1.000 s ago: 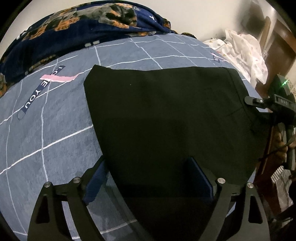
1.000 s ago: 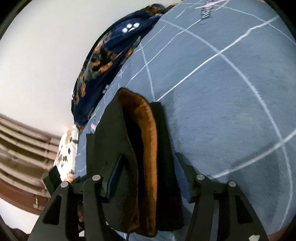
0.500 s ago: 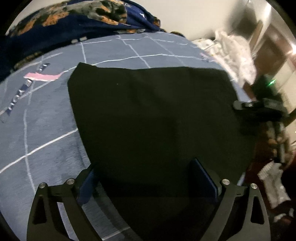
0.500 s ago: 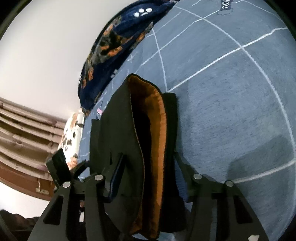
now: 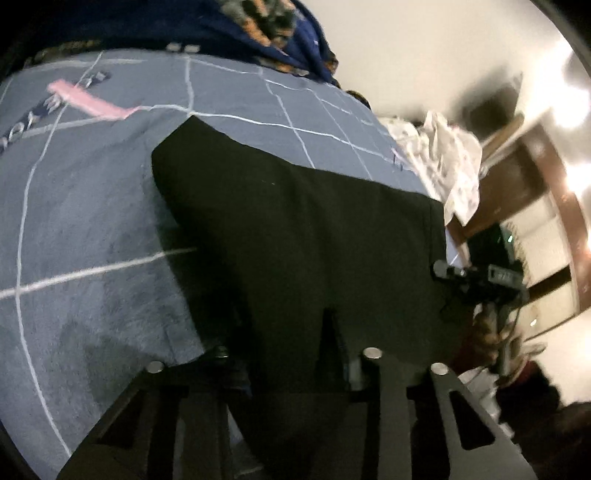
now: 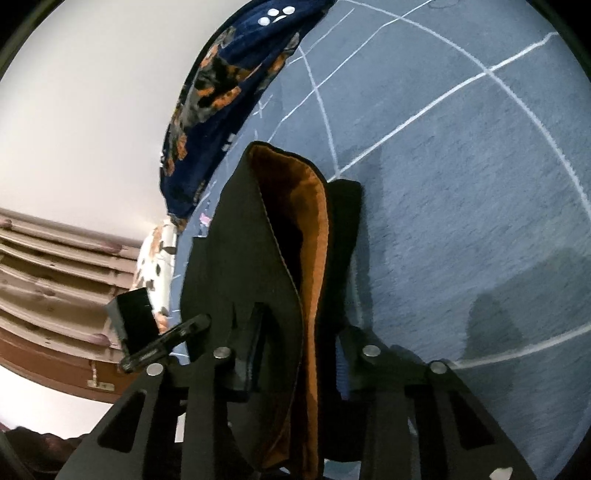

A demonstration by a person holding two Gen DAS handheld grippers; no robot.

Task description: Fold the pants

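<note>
The black pants (image 5: 303,236) lie folded on the grey-blue bed cover (image 5: 92,229). My left gripper (image 5: 288,354) is shut on their near edge, and the cloth bunches over its fingers. In the right wrist view the pants (image 6: 240,266) stand lifted, and their orange lining (image 6: 314,258) shows along the open waist. My right gripper (image 6: 295,350) is shut on that waist edge. The right gripper also shows in the left wrist view (image 5: 480,284) at the pants' far right corner.
A navy and orange patterned blanket (image 5: 236,26) is heaped at the head of the bed. A white printed cloth (image 5: 450,162) lies past the bed's right edge by brown wooden furniture (image 5: 524,184). The left gripper's body (image 6: 147,332) shows in the right wrist view.
Both grippers have closed on the pants' edge. Both have lifted and tilted, raising the near edge off the cover. The left view has swung to the right.
</note>
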